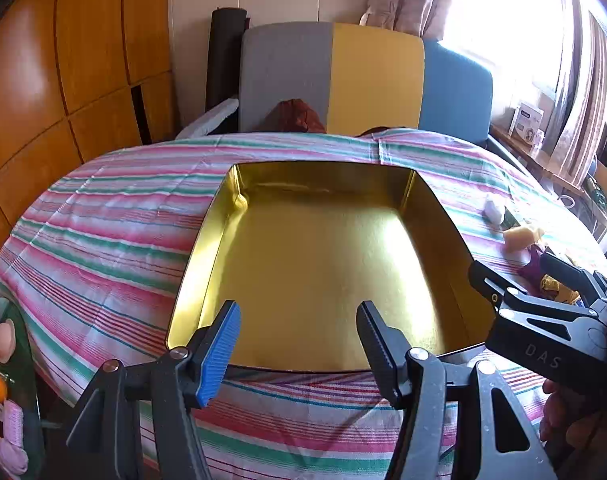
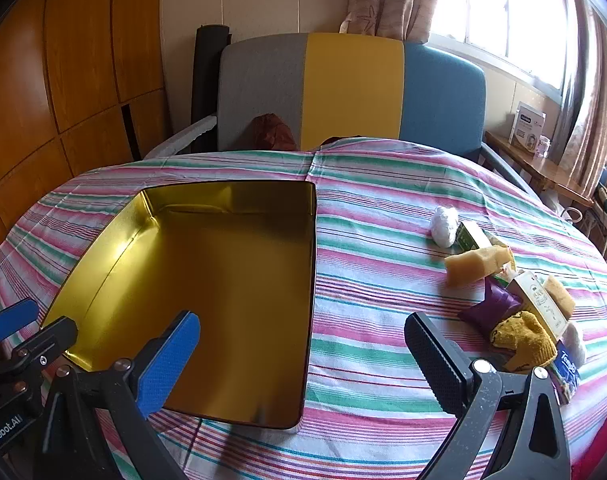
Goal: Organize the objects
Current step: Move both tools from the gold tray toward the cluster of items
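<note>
Nothing had gone in yet, as far as I could judge: the gold-lined rectangular metal tin [image 2: 207, 300] sat empty toward the table's left side, while the jumble of small items [image 2: 515, 300] (white wrapped ball, tan sponge, purple pouch, mustard knit glove, small cartons) lay near the right edge. My left hand-held gripper [image 1: 299, 344] and right hand-held gripper [image 2: 303, 360] both hovered spread wide, holding nothing.

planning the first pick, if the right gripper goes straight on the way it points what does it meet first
Probably the bare striped tablecloth just right of the gold tin; the open right gripper holds nothing, though depth is unclear.
</note>
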Demonstrator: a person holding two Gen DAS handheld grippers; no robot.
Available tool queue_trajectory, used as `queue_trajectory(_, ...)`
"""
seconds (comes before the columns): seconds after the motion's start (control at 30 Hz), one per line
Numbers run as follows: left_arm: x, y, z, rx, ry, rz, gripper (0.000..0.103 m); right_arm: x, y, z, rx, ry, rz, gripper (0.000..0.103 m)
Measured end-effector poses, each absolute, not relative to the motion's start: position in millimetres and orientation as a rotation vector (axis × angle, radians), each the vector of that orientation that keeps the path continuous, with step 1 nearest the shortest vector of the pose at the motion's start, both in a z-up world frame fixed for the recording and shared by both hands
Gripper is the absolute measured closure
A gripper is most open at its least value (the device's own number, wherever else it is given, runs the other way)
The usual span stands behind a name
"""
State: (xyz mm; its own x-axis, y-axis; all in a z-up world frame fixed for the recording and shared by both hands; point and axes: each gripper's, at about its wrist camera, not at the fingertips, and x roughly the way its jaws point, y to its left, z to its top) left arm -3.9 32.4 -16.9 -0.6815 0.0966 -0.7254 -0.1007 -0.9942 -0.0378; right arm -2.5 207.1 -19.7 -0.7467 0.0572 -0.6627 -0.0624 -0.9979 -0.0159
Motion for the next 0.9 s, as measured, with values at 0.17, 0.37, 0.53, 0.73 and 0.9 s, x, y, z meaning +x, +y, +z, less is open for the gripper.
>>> queue_trajectory(0.17, -6.1, 32.6, -19.1, -1.219, 0.016, 2.799, 0.042, -4.6, 206.1, -20.5, -1.103, 0.0, 2.887, 0.0)
queue_trajectory(0.37, -11.4, 35.8, -21.1, -1.236, 0.081, 2.822, 0.042, -6.7, 213.8, -18.5, -1.116, 0.004, 2.887, 0.0)
queue_trajectory(0.53, -19.1, 38.2, -27.5, -1.279, 0.072, 2.777, 0.042, -11.6, 227.2, -19.7, -1.173, 0.011, 2.875, 0.0)
queue_trajectory(0.73, -24.6, 36.7, -38.3, -1.343, -0.012, 2.707, 0.041, -25.7, 255.5, -18.5, -1.256, -0.008, 2.848, 0.0)
queue_trajectory(0.9, -28.8, 38.6, -40.8, -1.387, -0.065, 2.647, 0.04, -37.5, 307.9, -18.5, -1.282, 0.031, 2.782, 0.0)
